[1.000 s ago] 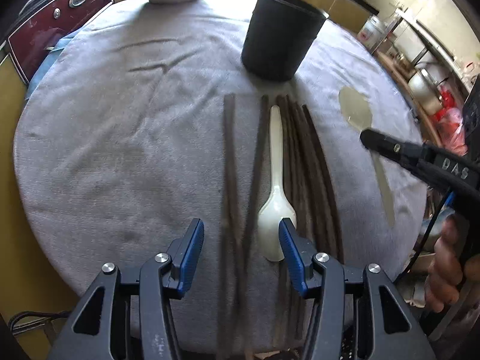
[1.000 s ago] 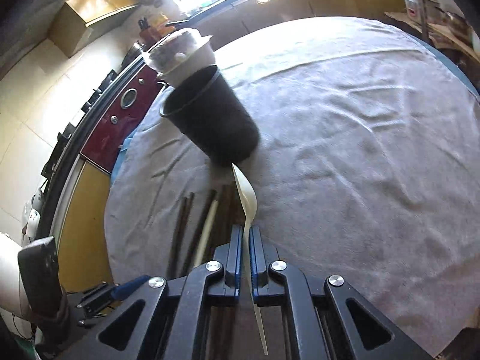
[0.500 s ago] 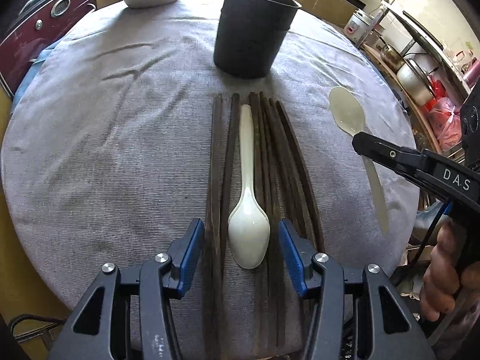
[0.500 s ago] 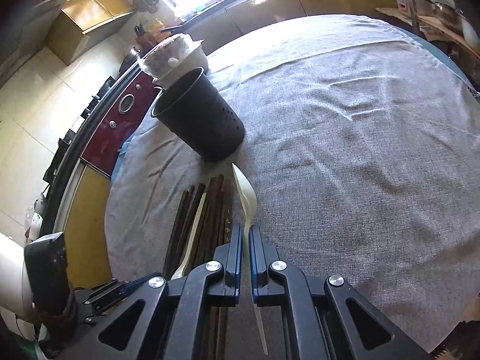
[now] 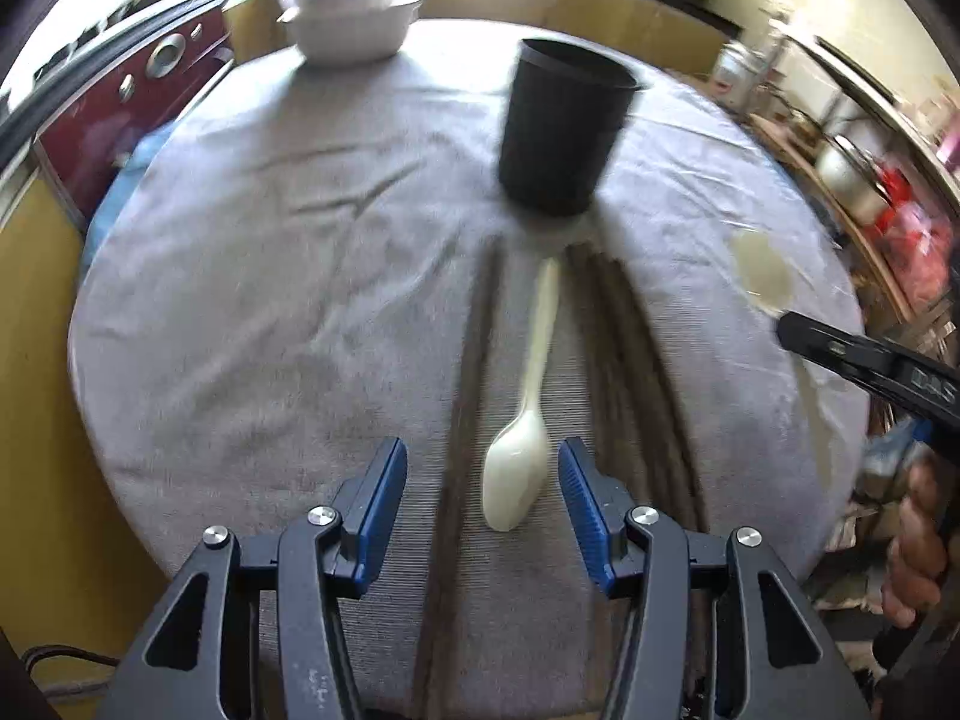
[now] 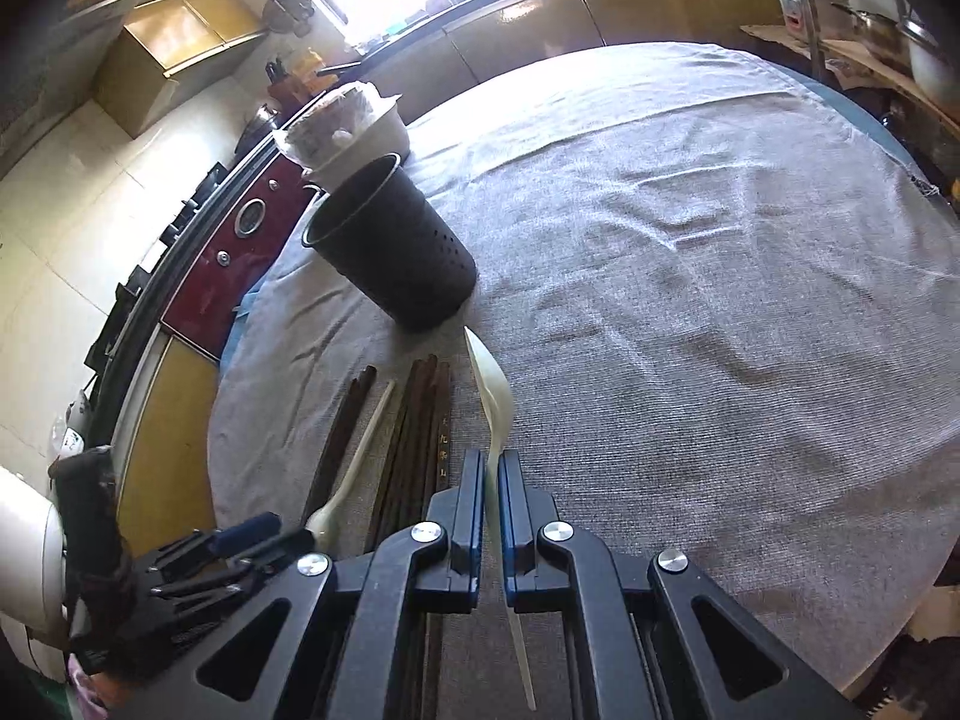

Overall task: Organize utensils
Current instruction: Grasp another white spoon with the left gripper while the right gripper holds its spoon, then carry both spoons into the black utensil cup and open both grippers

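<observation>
Since half a second ago the left wrist view has slid: the black cylindrical utensil holder (image 5: 564, 132) now stands further right in the picture, and the white lidded food container (image 5: 354, 12) at the far edge of the bench has come fully into sight; the picture is blurred.

From the left wrist, the left claw (image 5: 480, 492) hovers open over the round bench under its grey cloth (image 5: 240, 300), near its front edge. Its blue pads (image 5: 384, 498) stand apart, with nothing pressed between them. The bowl of a cream plastic spoon lying on the cloth (image 5: 522, 456) sits between the pads without touching them, and its handle runs toward the holder. Dark wooden chopsticks (image 5: 636, 360) lie on both sides of it, roughly parallel. At the right edge the right claw (image 5: 786, 324) reaches in, closed on a second cream spoon (image 5: 762, 276) whose bowl sticks out past its tip. A hand (image 5: 912, 552) holds that tool lower right.

From the right wrist, the right claw (image 6: 492, 468) grips the handle of the held spoon (image 6: 495, 396) edge-on; the bowl points toward the holder (image 6: 390, 252), not touching it as far as I can tell. The chopsticks (image 6: 420, 432) and the lying spoon (image 6: 354, 456) rest left of it, and the left claw (image 6: 258, 540) is at the lower left.
</observation>
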`<move>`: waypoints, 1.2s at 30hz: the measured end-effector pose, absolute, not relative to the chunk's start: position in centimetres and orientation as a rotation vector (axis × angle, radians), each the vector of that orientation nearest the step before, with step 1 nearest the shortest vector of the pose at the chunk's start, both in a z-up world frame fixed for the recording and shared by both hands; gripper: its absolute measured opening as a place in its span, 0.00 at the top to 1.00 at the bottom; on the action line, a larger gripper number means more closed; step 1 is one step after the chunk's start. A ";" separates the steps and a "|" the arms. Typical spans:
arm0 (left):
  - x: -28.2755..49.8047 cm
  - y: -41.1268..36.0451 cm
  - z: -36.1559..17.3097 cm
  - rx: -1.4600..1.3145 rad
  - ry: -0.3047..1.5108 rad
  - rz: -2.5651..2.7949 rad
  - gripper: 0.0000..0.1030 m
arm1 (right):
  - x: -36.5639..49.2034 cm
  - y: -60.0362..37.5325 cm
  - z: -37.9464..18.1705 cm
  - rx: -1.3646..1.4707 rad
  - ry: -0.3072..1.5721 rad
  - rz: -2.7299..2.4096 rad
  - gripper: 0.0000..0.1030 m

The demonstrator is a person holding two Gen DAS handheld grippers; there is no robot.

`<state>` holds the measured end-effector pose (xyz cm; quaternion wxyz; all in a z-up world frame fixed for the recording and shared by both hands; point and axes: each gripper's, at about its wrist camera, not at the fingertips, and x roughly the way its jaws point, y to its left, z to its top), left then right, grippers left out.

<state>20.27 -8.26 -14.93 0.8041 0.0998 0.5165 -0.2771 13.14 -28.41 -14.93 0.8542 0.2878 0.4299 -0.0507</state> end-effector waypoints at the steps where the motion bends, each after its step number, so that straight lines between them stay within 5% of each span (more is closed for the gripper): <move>1: 19.8 -8.7 -14.8 0.222 1.099 -0.629 0.48 | 13.1 -28.3 -14.9 0.605 0.901 -0.106 0.95; 22: 21.1 -9.6 -17.7 0.166 1.134 -0.764 0.60 | 12.2 -28.0 -14.0 0.590 0.895 -0.109 0.95; 25: 21.2 -9.4 -17.7 0.167 1.122 -0.757 0.73 | 12.1 -27.9 -13.8 0.584 0.891 -0.105 0.95; 36: 20.8 -8.9 -15.0 0.125 1.043 -0.787 0.74 | 12.7 -27.5 -13.0 0.573 0.854 -0.074 0.95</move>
